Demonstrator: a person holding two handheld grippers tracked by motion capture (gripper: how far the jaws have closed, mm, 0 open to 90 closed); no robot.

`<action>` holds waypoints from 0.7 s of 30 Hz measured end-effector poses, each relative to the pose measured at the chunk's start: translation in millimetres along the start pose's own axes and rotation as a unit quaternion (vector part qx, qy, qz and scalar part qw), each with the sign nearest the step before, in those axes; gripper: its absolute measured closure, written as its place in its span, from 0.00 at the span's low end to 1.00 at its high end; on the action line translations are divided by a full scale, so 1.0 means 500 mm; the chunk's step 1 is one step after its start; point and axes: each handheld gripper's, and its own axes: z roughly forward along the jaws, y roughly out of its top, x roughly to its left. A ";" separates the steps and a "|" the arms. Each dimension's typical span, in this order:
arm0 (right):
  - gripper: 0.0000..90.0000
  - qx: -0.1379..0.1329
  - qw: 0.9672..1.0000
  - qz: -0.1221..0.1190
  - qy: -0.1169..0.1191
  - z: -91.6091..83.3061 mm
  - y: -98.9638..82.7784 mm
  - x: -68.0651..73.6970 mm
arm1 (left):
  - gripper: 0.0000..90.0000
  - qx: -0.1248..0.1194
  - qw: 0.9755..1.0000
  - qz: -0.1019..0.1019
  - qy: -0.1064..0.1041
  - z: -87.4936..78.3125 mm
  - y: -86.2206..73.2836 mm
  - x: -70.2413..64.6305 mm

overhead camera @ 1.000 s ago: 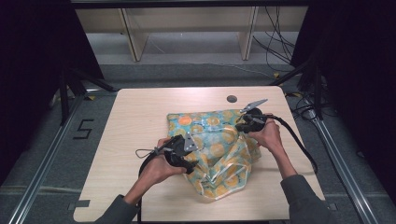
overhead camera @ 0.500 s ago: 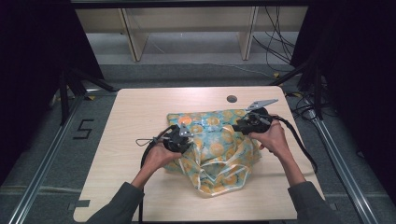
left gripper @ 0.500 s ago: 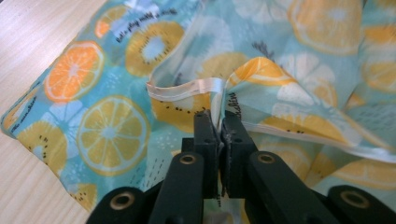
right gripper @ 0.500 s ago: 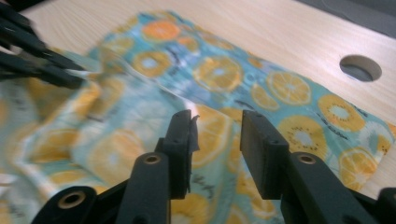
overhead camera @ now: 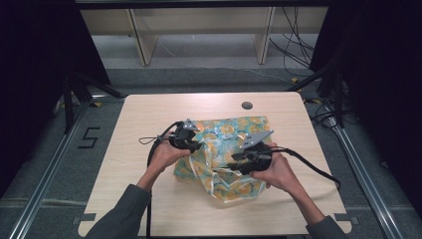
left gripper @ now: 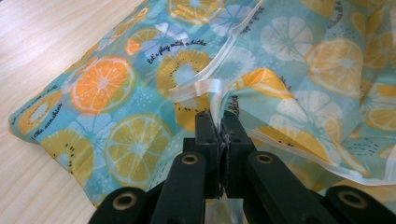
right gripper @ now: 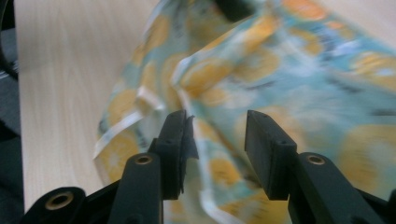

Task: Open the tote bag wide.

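A crumpled teal bag [overhead camera: 234, 134] printed with orange and lemon slices and edged with white trim lies mid-table. My left gripper [overhead camera: 195, 144] is at its left side. In the left gripper view the gripper [left gripper: 219, 116] is shut on the bag's [left gripper: 140, 93] white trim. My right gripper [overhead camera: 238, 157] hovers over the bag's near right part. In the right gripper view that gripper [right gripper: 215, 123] is open, with a blurred fold of the bag [right gripper: 289, 60] between the jaws. Hands hide part of the bag's near edge.
The wooden table [overhead camera: 149, 114] has a dark round hole [overhead camera: 247, 105] near its far edge. Gripper cables [overhead camera: 308, 164] trail off to the right and near left. A shelf unit [overhead camera: 199, 35] stands beyond the table, with floor rails at both sides.
The left gripper has moved away from the person while holding the bag's edge. The right gripper has come from the bag's far right corner toward the person, and the bag is more bunched.
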 end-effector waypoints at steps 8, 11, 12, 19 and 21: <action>0.78 0.070 0.996 -0.045 -0.016 0.080 -0.027 0.026 | 0.96 0.003 1.000 -0.010 -0.007 0.002 0.002 0.007; 1.00 0.081 0.993 -0.067 -0.047 0.075 -0.025 0.016 | 0.94 0.004 1.000 0.000 -0.004 0.001 -0.001 0.004; 1.00 0.071 0.994 -0.064 -0.057 0.068 -0.019 0.009 | 0.93 0.004 1.000 -0.003 -0.003 -0.001 -0.003 0.001; 1.00 -0.020 0.994 0.020 -0.109 -0.012 0.040 -0.110 | 0.72 0.010 0.999 0.043 0.009 -0.039 -0.018 -0.043; 1.00 -0.028 0.991 0.045 -0.125 -0.018 0.051 -0.150 | 0.68 0.003 0.998 0.063 0.013 -0.056 -0.017 -0.071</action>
